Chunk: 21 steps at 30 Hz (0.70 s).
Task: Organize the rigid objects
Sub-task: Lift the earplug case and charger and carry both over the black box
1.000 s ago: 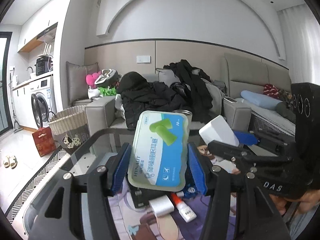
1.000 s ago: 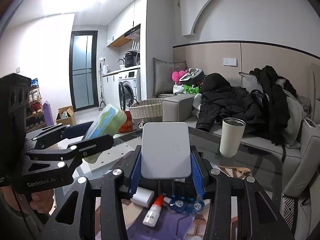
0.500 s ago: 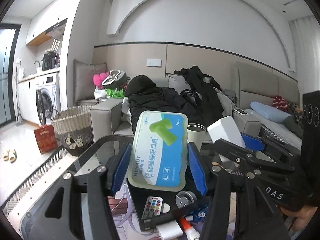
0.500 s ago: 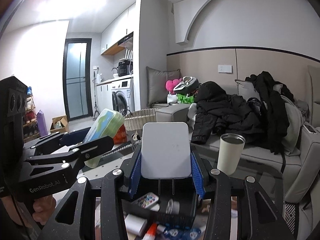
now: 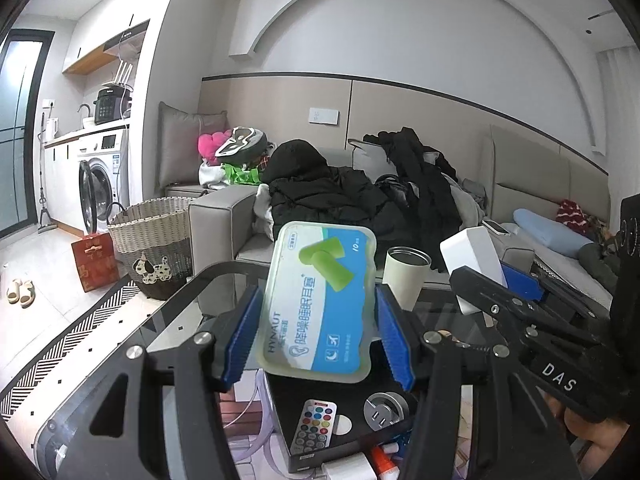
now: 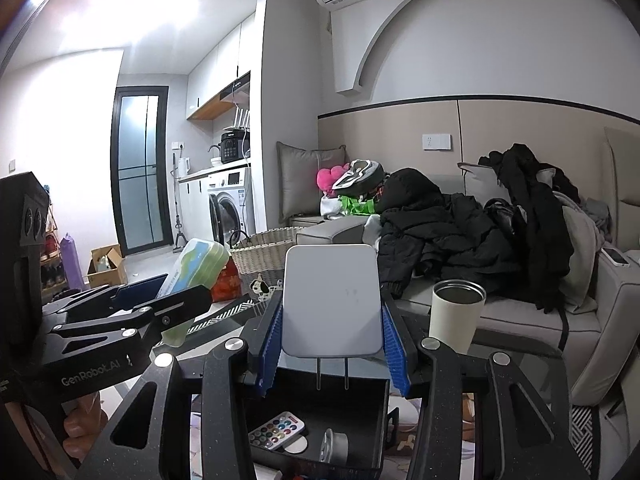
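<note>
My left gripper [image 5: 318, 328] is shut on a clear earplug case with a blue and green label [image 5: 320, 300], held above a black tray [image 5: 360, 446]. My right gripper [image 6: 332, 340] is shut on a white power adapter with two prongs [image 6: 331, 300], held above the same tray [image 6: 380, 436]. The tray holds a small remote with coloured buttons [image 6: 277, 429] and a round plug adapter [image 5: 386, 410]. The right gripper with the white adapter [image 5: 476, 250] shows at the right of the left wrist view; the left gripper with the case [image 6: 196, 270] shows at the left of the right wrist view.
A cream tumbler [image 6: 456, 314] stands on the glass table [image 5: 168, 320] beyond the tray. A glue bottle [image 5: 380, 460] and a white block [image 5: 348, 470] lie in front of the tray. A sofa with dark coats [image 6: 460, 224] is behind; a wicker basket [image 5: 152, 236] stands at the left.
Both grippers have risen and moved back with their objects. The tray with the remote and plug adapter has come into view beneath them.
</note>
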{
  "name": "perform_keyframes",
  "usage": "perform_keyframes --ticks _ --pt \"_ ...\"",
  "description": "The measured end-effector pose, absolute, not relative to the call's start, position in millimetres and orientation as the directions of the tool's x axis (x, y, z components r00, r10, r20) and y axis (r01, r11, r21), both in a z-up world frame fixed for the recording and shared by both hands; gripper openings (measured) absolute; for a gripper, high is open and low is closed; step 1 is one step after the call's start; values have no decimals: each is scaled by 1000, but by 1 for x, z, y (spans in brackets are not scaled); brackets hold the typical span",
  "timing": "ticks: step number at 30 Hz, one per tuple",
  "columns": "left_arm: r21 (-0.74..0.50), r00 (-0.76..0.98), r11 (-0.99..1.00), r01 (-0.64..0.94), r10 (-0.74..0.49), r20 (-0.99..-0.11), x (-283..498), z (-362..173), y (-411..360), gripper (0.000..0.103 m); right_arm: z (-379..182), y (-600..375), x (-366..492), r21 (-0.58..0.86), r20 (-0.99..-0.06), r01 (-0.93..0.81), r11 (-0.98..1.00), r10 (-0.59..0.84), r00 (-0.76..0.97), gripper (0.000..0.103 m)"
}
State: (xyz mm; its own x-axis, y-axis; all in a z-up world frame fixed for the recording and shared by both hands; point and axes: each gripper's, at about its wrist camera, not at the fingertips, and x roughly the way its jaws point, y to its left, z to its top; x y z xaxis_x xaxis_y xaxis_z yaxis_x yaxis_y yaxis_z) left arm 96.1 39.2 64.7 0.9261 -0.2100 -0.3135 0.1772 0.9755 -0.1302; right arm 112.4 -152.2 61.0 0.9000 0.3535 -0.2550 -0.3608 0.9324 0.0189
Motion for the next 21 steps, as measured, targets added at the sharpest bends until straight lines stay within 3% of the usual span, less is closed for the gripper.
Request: perform_keyframes --ticks 21 --pt "-100 896 981 165 -192 -400 116 53 33 56 45 -150 129 14 -337 -343 939 328 883 45"
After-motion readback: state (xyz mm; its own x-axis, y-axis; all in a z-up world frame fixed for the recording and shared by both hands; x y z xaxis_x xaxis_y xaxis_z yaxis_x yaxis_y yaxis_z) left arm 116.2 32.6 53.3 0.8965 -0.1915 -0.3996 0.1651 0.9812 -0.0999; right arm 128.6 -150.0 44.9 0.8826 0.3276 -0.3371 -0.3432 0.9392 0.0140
